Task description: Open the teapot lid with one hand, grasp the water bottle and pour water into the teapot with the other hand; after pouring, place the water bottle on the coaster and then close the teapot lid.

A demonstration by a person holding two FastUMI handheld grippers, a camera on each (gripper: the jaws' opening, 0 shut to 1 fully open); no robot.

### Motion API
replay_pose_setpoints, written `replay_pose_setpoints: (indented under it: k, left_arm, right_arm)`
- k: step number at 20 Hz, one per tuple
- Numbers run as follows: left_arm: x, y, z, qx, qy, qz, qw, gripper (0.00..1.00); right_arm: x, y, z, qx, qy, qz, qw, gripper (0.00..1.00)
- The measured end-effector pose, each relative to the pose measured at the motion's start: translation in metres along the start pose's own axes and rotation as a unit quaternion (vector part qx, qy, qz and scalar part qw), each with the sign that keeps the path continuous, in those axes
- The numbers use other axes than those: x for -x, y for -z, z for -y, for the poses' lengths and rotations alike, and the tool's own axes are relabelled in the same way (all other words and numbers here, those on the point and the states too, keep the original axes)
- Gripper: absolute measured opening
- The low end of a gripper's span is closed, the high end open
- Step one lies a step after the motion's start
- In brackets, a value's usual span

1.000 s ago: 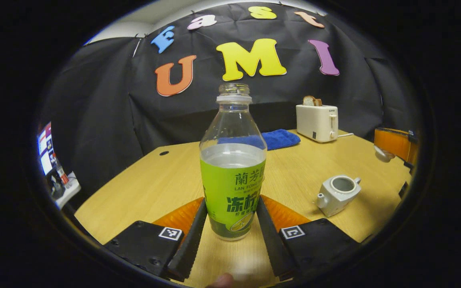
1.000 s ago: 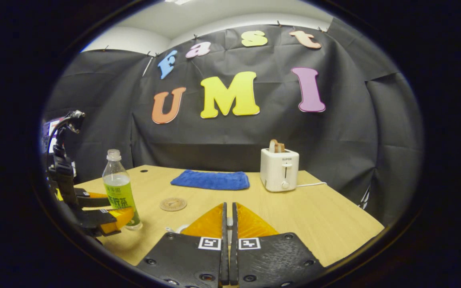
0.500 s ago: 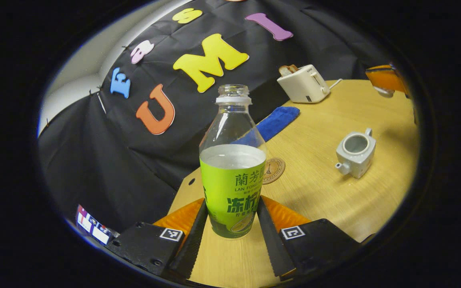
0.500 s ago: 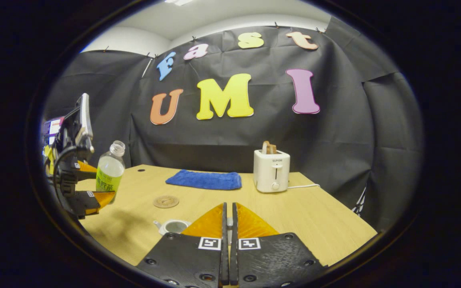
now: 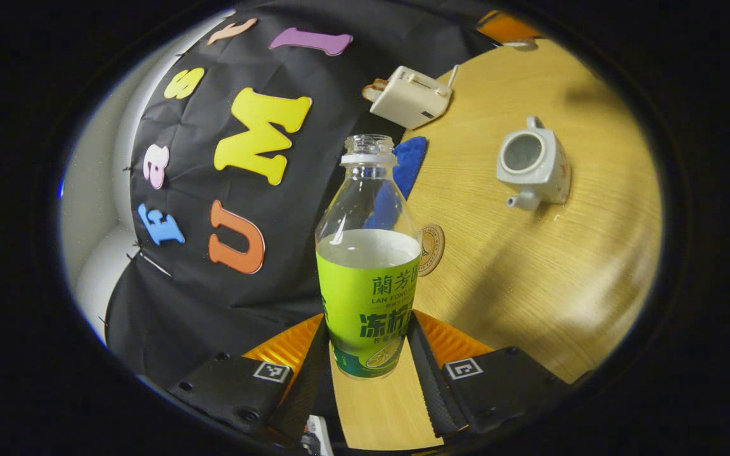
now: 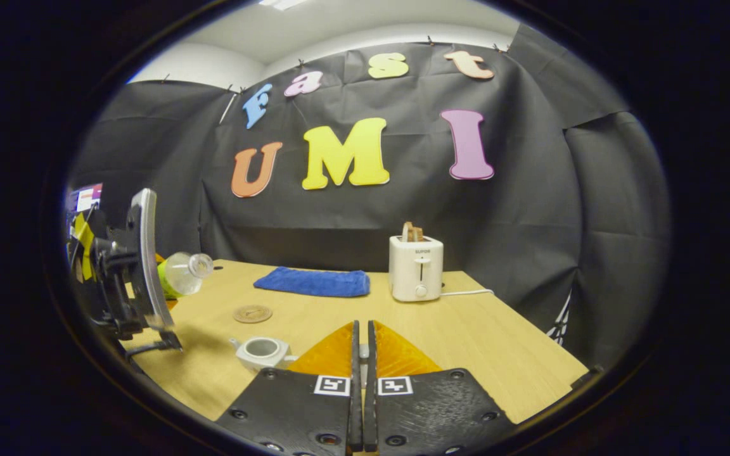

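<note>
Left gripper view: left tongs grip tilted water bottle near lidless teapot; right tongs closed, contents unclear.

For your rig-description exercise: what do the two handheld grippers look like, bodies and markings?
The left gripper and right gripper look alike: black plates with screws, each plate carrying a small square black-and-white marker, ribbed orange wedges behind two long fingers. The left's fingers have toothed inner edges.

The left gripper is rolled steeply over, both fingers pressed on the bottle; the right gripper sits level, fingers together.
</note>
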State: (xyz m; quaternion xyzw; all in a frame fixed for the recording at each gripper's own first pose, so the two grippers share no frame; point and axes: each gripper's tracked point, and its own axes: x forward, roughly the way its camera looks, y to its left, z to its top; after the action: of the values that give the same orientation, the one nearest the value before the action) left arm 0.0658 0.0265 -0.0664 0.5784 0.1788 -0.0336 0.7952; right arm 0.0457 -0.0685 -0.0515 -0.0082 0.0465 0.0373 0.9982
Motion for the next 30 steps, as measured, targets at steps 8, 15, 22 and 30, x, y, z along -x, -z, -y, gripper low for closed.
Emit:
replay_pose_setpoints:
  k: [8,15,22,30]
  left_arm:
    - [0.008,-0.007,0.016,-0.138,0.016,-0.015,0.990,0.74]
    - [0.006,-0.011,0.006,-0.222,0.002,-0.035,0.974,0.74]
    - [-0.001,-0.030,0.004,-0.266,0.003,-0.031,0.963,0.73]
    - [0.001,-0.051,-0.011,-0.345,-0.045,-0.027,0.937,0.73]
  right_arm:
    - [0.007,0.008,0.012,-0.014,0.003,-0.005,1.000,0.01]
    - [0.012,0.011,0.024,-0.022,0.009,-0.003,1.000,0.01]
    - [0.015,0.014,0.034,-0.030,0.014,-0.003,0.999,0.01]
    - [0.019,0.016,0.043,-0.036,0.015,-0.004,0.999,0.01]
